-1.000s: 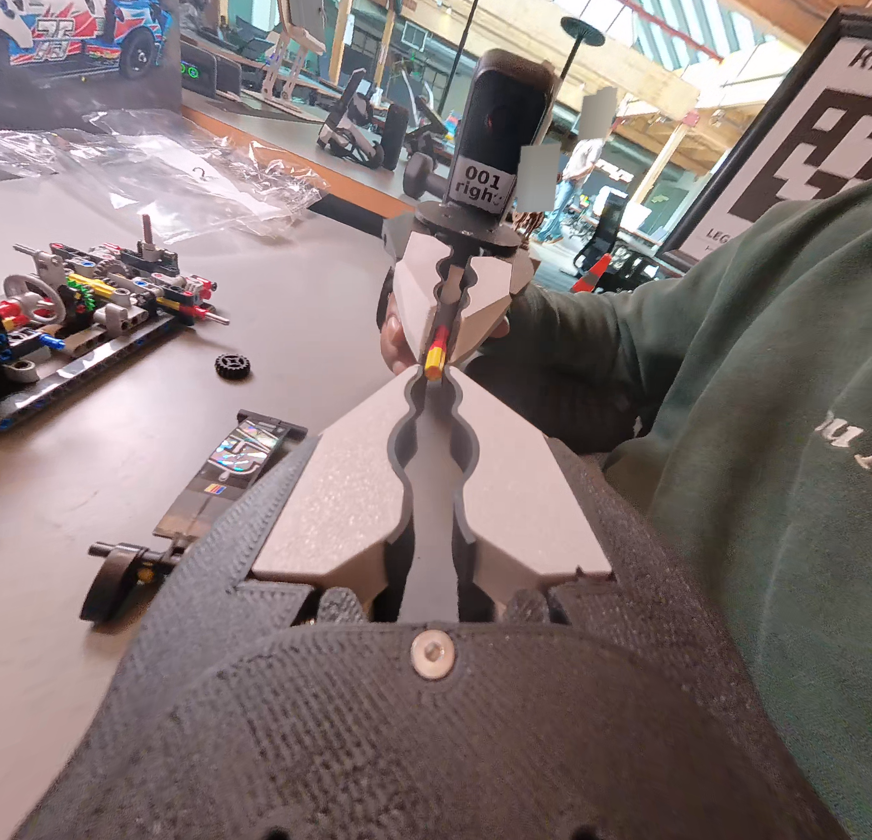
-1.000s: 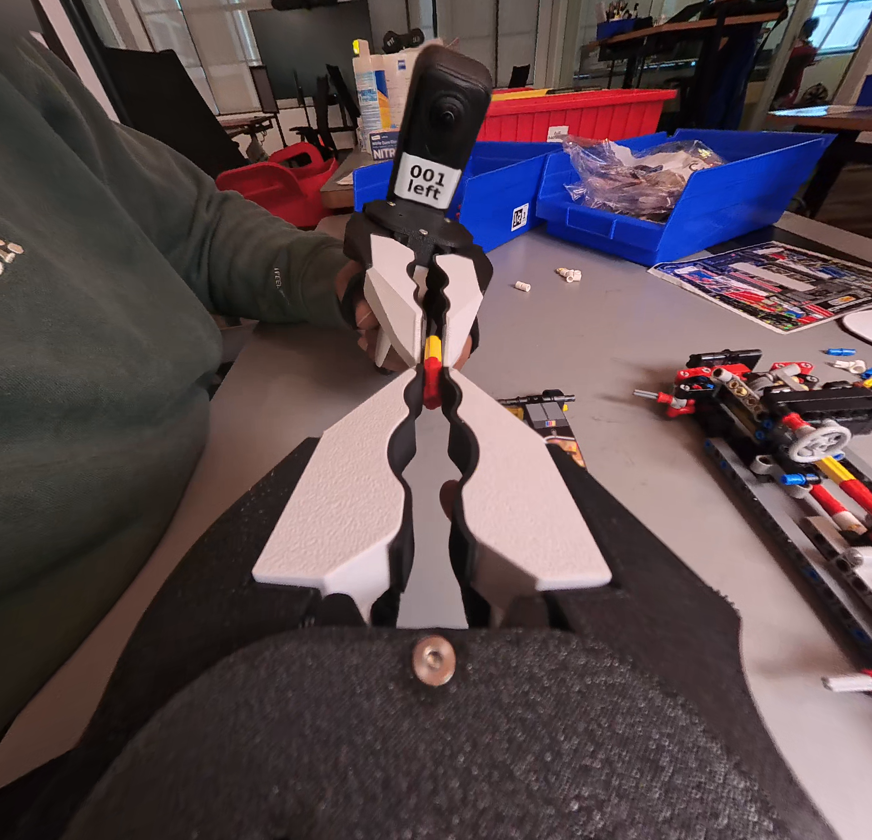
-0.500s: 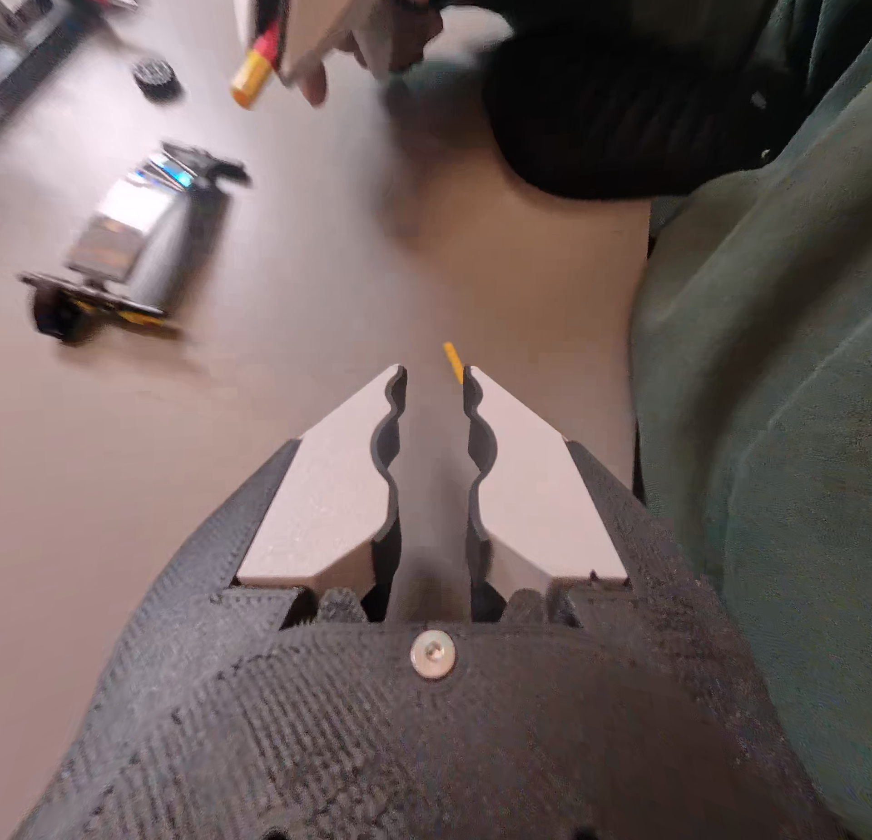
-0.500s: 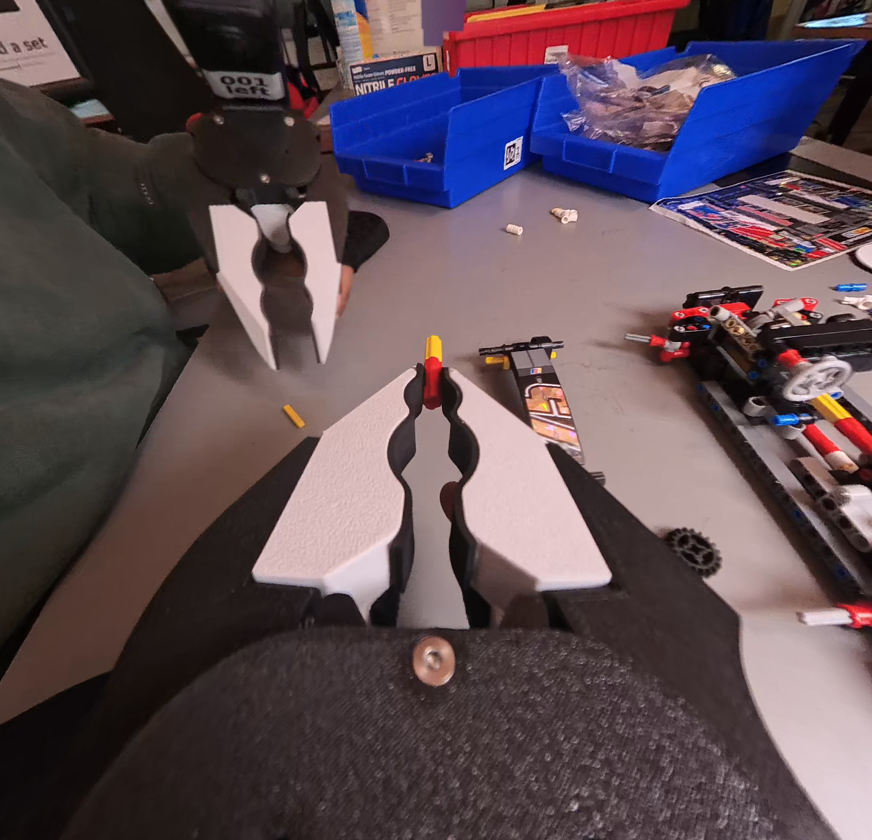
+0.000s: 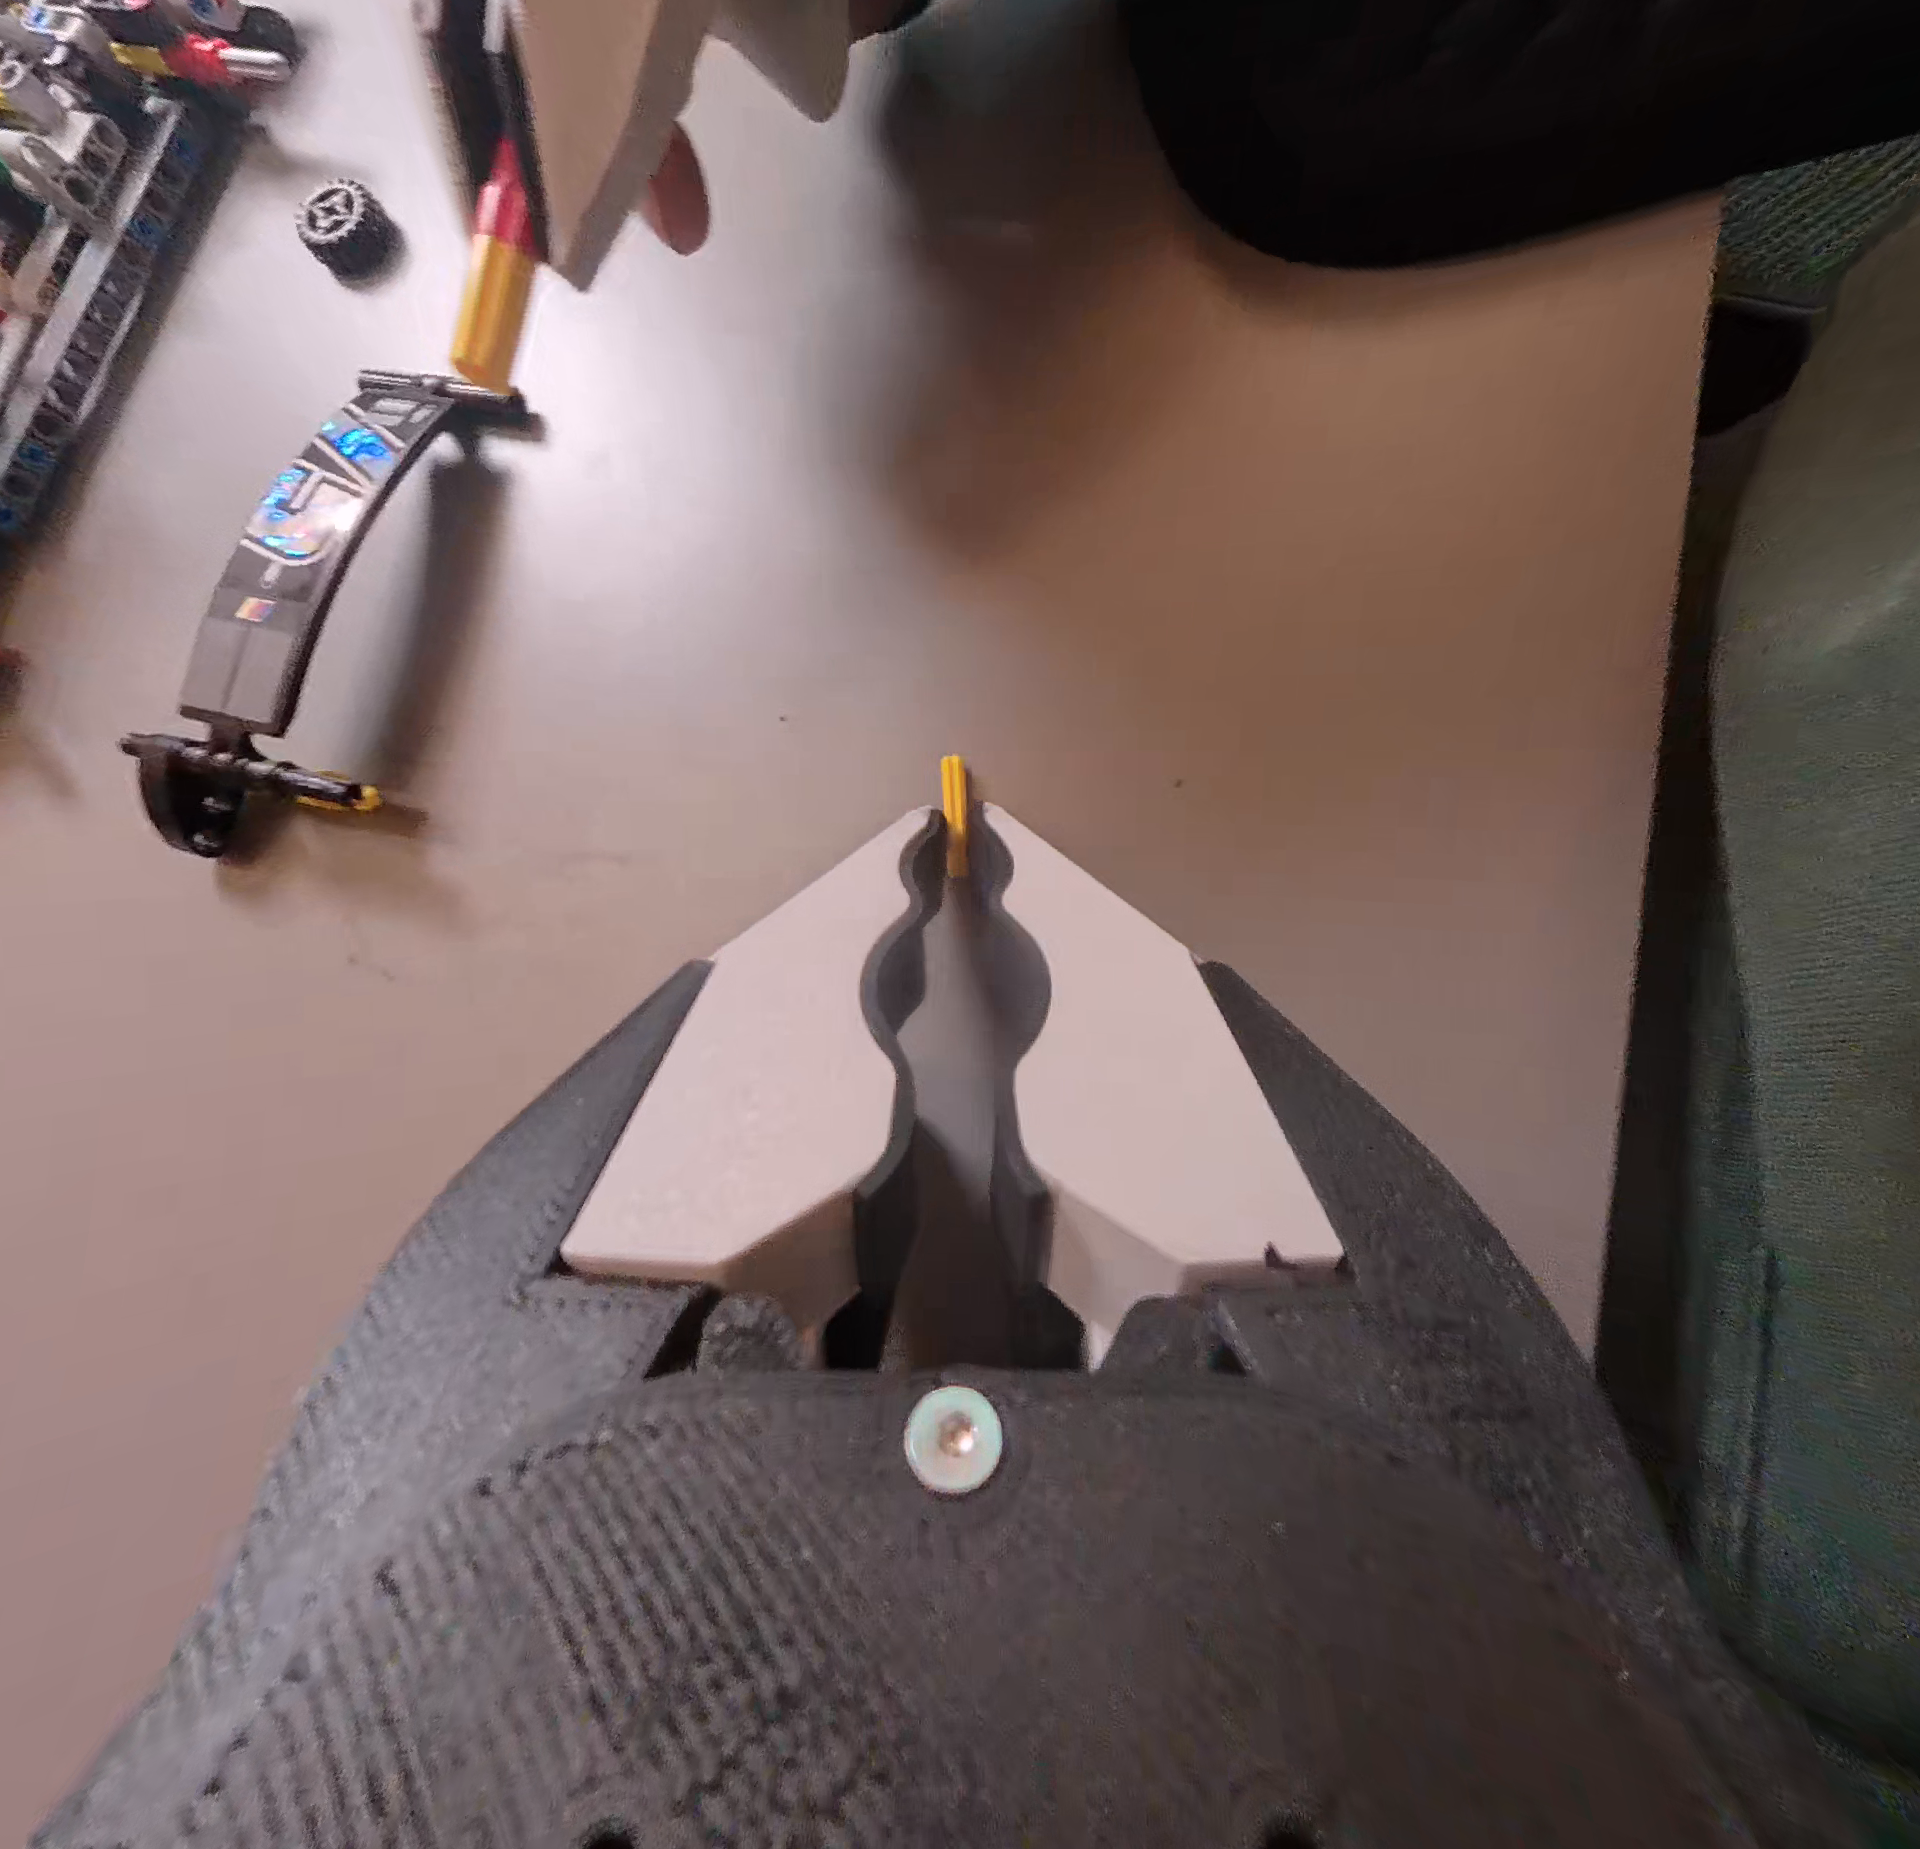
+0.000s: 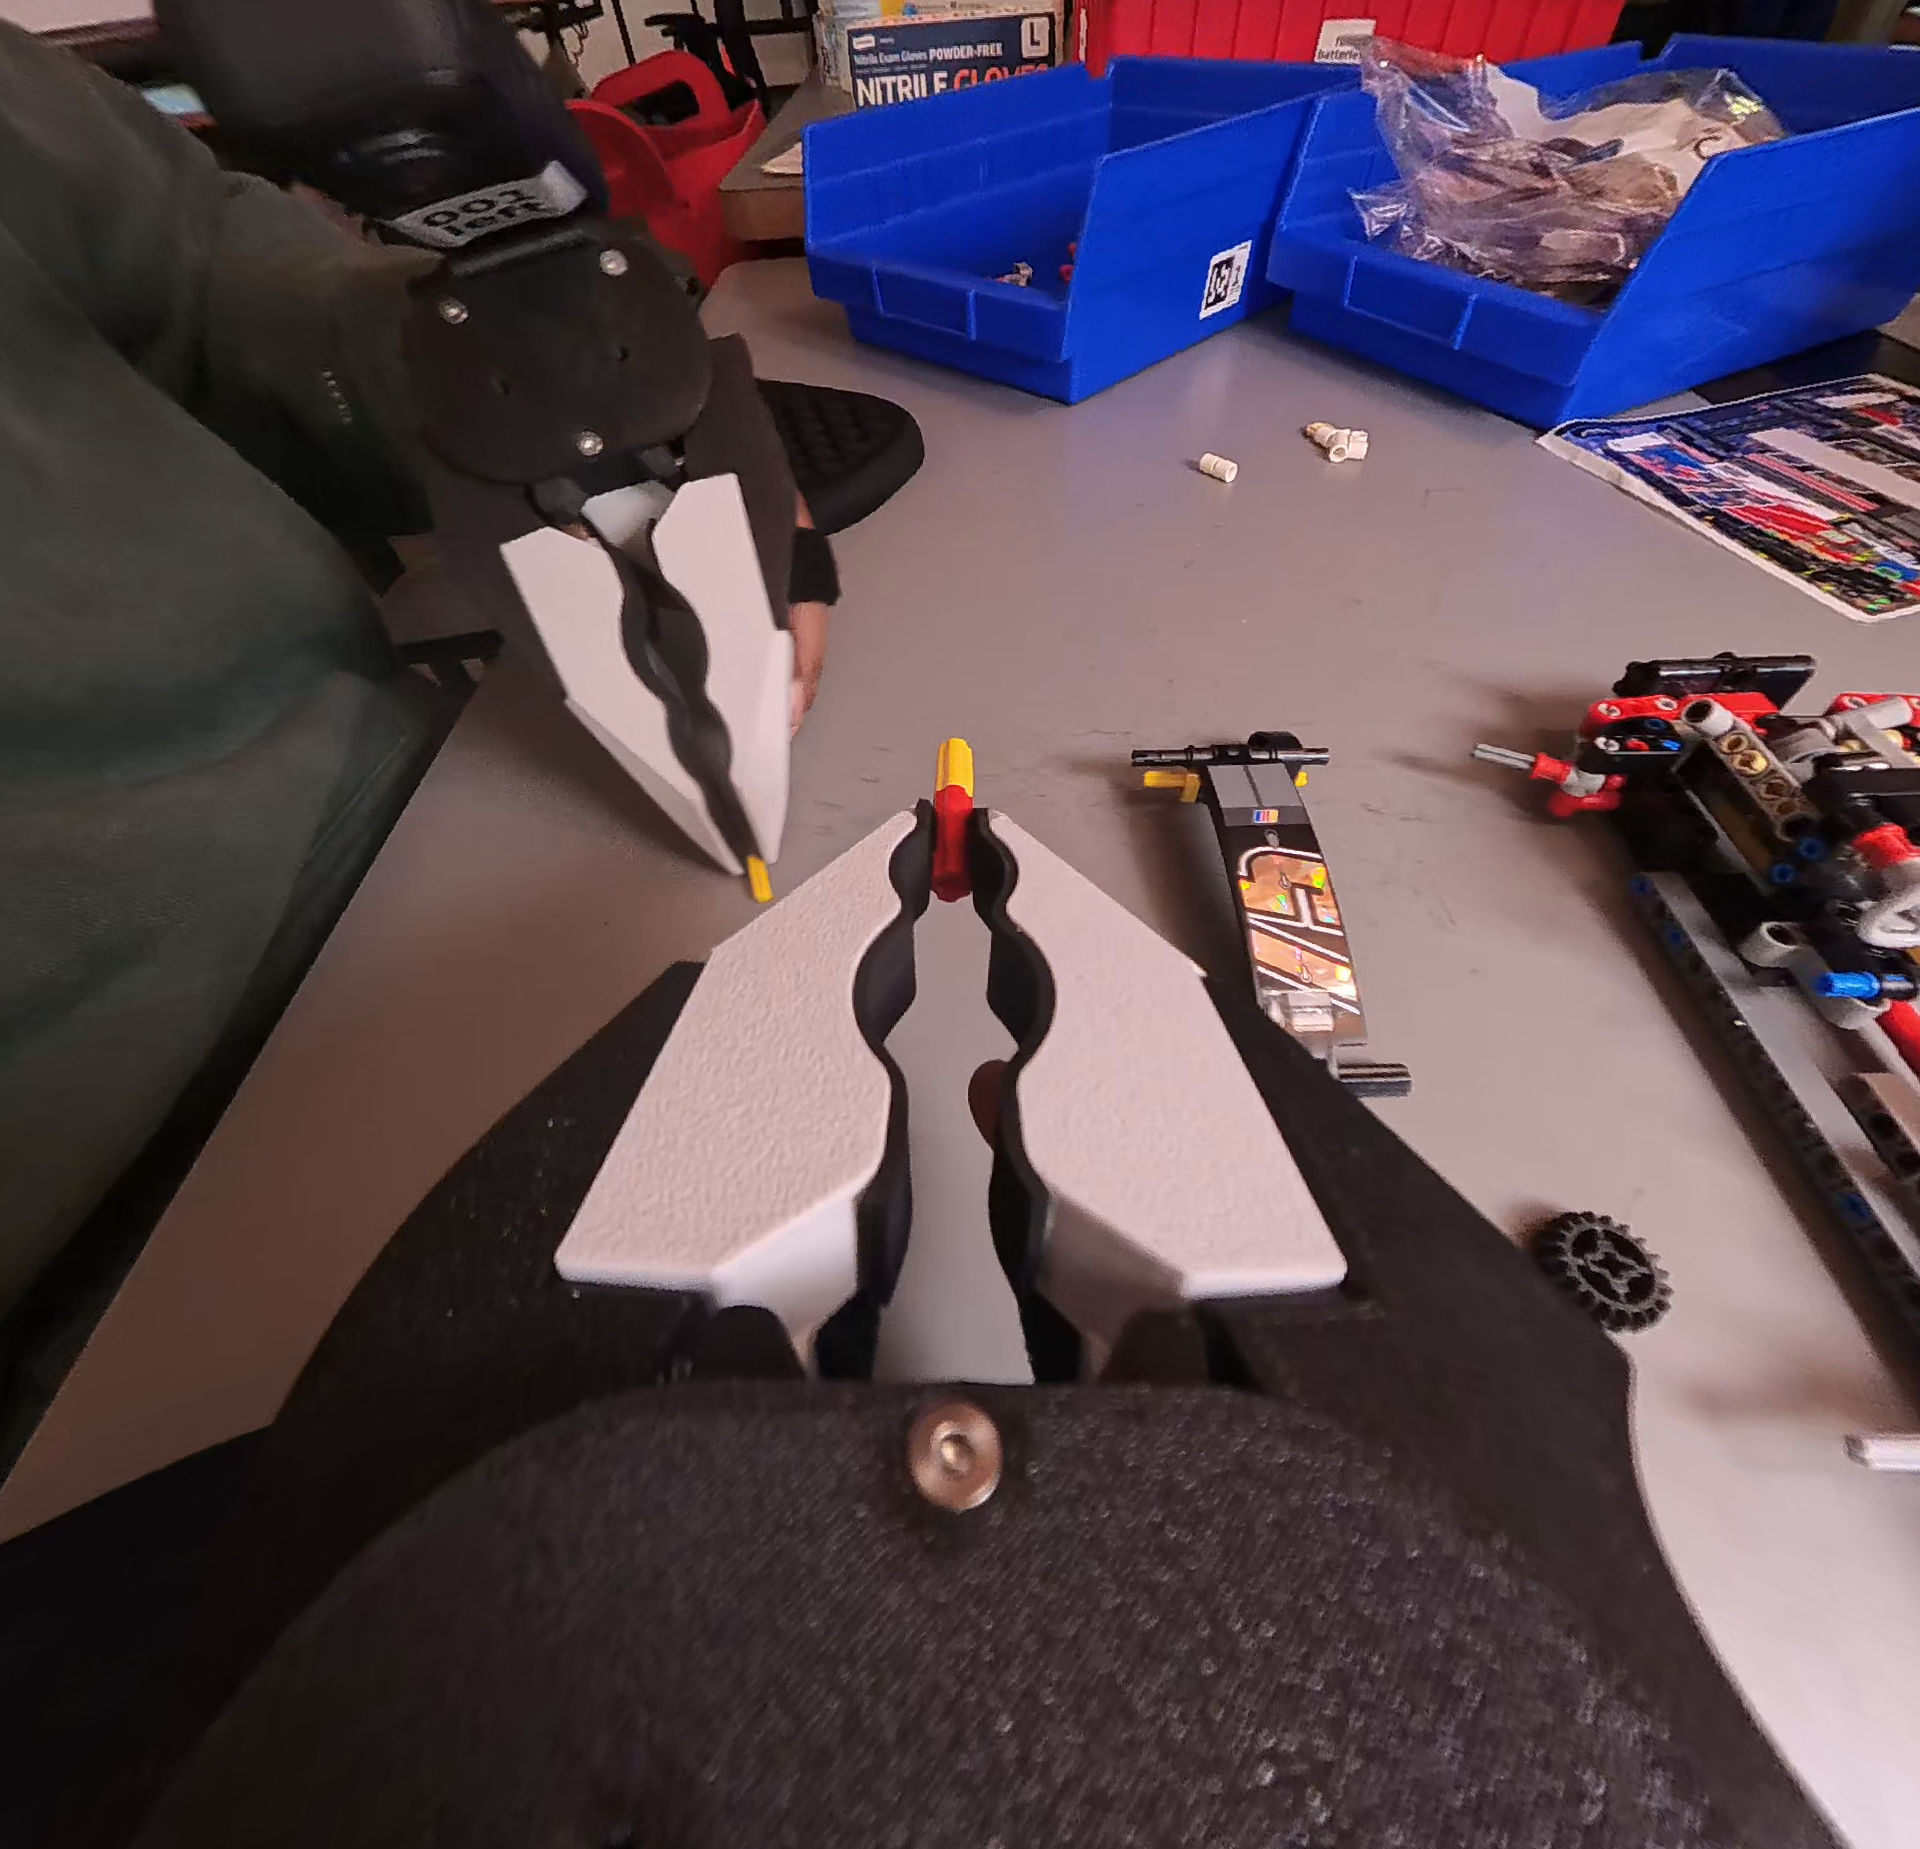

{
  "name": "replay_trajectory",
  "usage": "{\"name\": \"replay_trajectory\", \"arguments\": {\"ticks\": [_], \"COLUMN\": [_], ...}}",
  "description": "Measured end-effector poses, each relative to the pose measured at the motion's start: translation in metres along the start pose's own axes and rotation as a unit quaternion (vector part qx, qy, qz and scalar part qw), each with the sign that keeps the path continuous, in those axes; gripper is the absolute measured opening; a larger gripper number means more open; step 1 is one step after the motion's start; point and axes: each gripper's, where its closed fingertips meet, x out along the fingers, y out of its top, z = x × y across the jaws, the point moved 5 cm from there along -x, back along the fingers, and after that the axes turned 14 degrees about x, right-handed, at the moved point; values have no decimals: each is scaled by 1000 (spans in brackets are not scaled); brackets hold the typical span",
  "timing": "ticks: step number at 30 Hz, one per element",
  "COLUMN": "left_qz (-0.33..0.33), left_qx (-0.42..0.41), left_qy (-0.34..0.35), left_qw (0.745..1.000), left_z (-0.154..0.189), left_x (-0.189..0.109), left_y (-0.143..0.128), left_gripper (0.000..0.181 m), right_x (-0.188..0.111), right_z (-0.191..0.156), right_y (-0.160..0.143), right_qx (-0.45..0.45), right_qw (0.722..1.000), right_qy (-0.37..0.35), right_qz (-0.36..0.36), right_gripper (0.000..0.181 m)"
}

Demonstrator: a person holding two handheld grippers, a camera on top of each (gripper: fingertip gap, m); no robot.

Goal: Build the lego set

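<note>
Yellow axle, thin and short, now sits pinched at the very tips of the left hand-held gripper, low over the bare desk; half a second ago it lay loose on that surface beside the parted fingers, so the dropped piece has been picked up again. Left wrist view, upper left: the right hand-held gripper hangs above the curved stickered panel, clamped on the red-and-yellow connector, with a black gear nearby. Right wrist view: that connector pokes out from the closed tips of the right hand-held gripper, while the left one is just beside it, axle end showing. The chassis rests well apart at right. Judgement: the mating that came apart a second ago can be retried, but the axle needs realigning with the connector first.
</note>
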Motion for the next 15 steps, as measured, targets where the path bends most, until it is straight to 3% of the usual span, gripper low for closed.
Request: {"name": "replay_trajectory", "arguments": {"ticks": [2, 6, 15], "left_qz": [20, 133, 296], "left_qx": [7, -45, -150], "left_qy": [-11, -68, -221], "left_qw": [1000, 988, 917], "left_z": [-12, -42, -73], "left_x": [-3, -28, -47], "left_y": [-4, 5, 20], "left_gripper": [1, 1, 1], "right_x": [1, 1, 7], "right_z": [-3, -7, -30], "right_y": [0, 2, 22], "right_qx": [-7, -19, 31], "right_qw": [1000, 1000, 996], "right_qy": [4, 10, 68], "right_qz": [-1, 8, 38], "right_gripper": [3, 3, 3]}}
